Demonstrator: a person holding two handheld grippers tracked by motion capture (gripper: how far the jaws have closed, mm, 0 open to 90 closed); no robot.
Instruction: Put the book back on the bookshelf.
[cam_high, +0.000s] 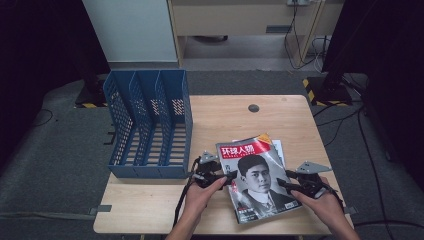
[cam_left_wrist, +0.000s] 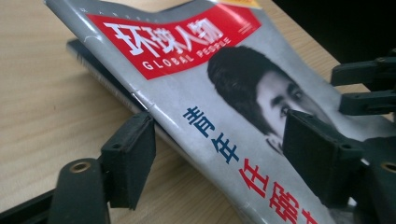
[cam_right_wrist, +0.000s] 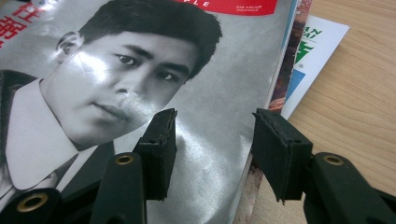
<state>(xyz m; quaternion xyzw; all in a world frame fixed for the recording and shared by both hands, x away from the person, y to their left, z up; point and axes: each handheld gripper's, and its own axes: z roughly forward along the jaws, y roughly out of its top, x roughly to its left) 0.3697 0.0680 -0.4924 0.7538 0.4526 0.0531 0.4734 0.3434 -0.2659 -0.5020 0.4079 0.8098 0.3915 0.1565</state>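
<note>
A: What's nearest the person?

B: Two hands at the near edge of the tabletop (cam_high: 150, 210), each with a gripper. The left gripper (cam_high: 231, 177) meets the left edge of a grey magazine (cam_high: 257, 177); the right gripper (cam_high: 284, 184) meets its right edge.

A: Are the jaws closed?

B: No. In the left gripper view they stand wide apart, straddling the magazine's raised spine edge, one below it and one over the cover. In the right gripper view they also gape, one over the cover, one just past the page edge. Neither clamps.

A: And the magazine?

B: At the near right, atop other printed matter (cam_high: 278, 148).

A: Farther off?

B: A blue file rack (cam_high: 148, 125) at the far left.
</note>
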